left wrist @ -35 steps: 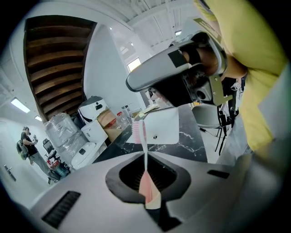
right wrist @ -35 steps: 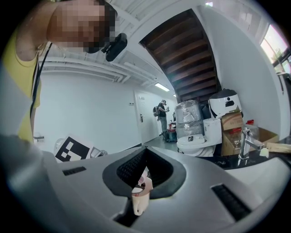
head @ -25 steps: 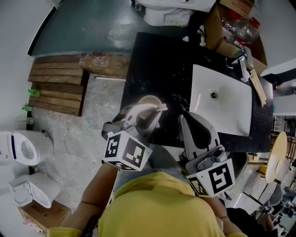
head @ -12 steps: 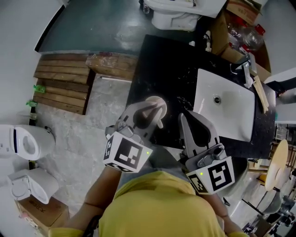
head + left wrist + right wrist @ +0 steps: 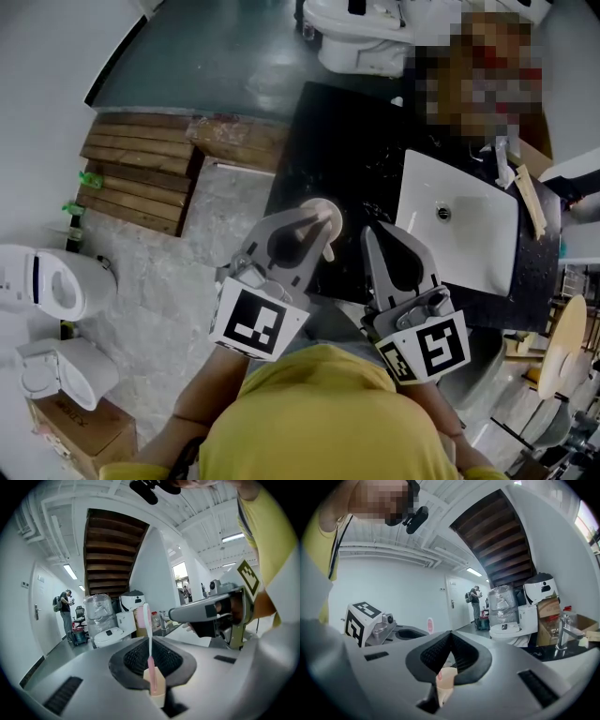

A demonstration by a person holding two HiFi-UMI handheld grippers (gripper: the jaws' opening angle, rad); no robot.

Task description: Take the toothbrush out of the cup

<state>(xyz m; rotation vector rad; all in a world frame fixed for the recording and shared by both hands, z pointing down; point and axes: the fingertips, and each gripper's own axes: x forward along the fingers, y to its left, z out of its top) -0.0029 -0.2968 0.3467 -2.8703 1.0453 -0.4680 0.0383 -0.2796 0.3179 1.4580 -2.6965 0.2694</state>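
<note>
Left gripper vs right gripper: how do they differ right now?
Left gripper: fingers shut on the toothbrush, which stands upright between them, head end up. The right gripper has its fingers shut with no toothbrush between them. In the head view the left gripper's tip is at the cup; the right gripper's tip lies apart from it, on the sink side. Shared: grey bodies and a marker cube each.

The counter (image 5: 328,150), frame centre, looked like glossy black speckled stone. The sink (image 5: 469,253) was white glazed ceramic. The slats (image 5: 131,178), upper left, were rough bare wood. The toothbrush (image 5: 151,665) was smooth pink plastic.
</note>
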